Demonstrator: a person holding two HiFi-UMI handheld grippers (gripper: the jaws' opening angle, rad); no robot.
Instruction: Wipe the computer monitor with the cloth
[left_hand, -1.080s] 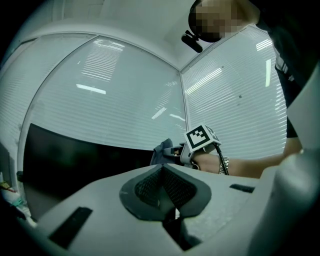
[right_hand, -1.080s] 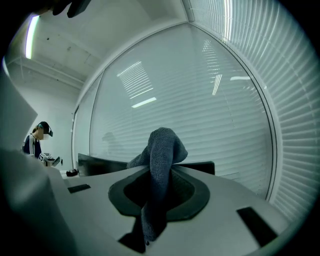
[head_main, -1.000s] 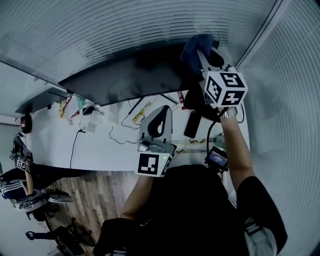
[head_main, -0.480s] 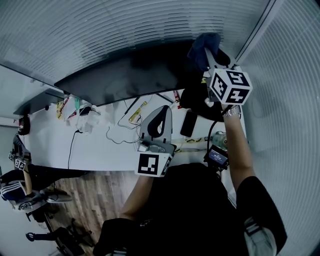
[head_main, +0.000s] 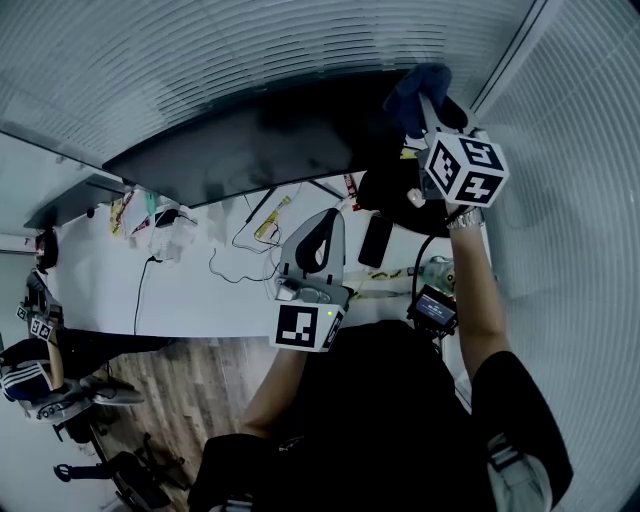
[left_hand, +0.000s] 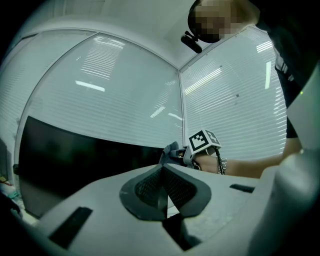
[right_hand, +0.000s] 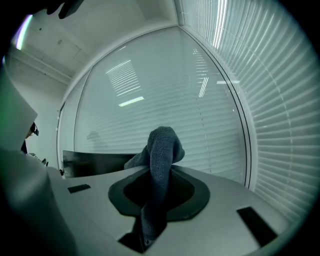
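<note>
The wide dark monitor (head_main: 250, 140) stands at the back of the white desk (head_main: 200, 290). My right gripper (head_main: 424, 108) is raised at the monitor's upper right corner, shut on the blue-grey cloth (head_main: 418, 84), which bunches out past the jaws against that corner. In the right gripper view the cloth (right_hand: 161, 150) runs up between the shut jaws of the right gripper (right_hand: 157, 175), with the monitor's top edge (right_hand: 95, 162) to the left. My left gripper (head_main: 324, 228) hangs over the desk in front of the monitor, jaws shut and empty (left_hand: 162, 172).
Cables, a dark phone (head_main: 375, 240) and small packets lie on the desk under the monitor. A small device with a lit screen (head_main: 435, 312) sits near the desk's right end. Slatted blinds (head_main: 300, 40) cover the walls behind and to the right. A person sits at far left (head_main: 35, 370).
My right gripper has carried the cloth a little up and to the right along the monitor's upper right part. The left gripper has stayed put.
</note>
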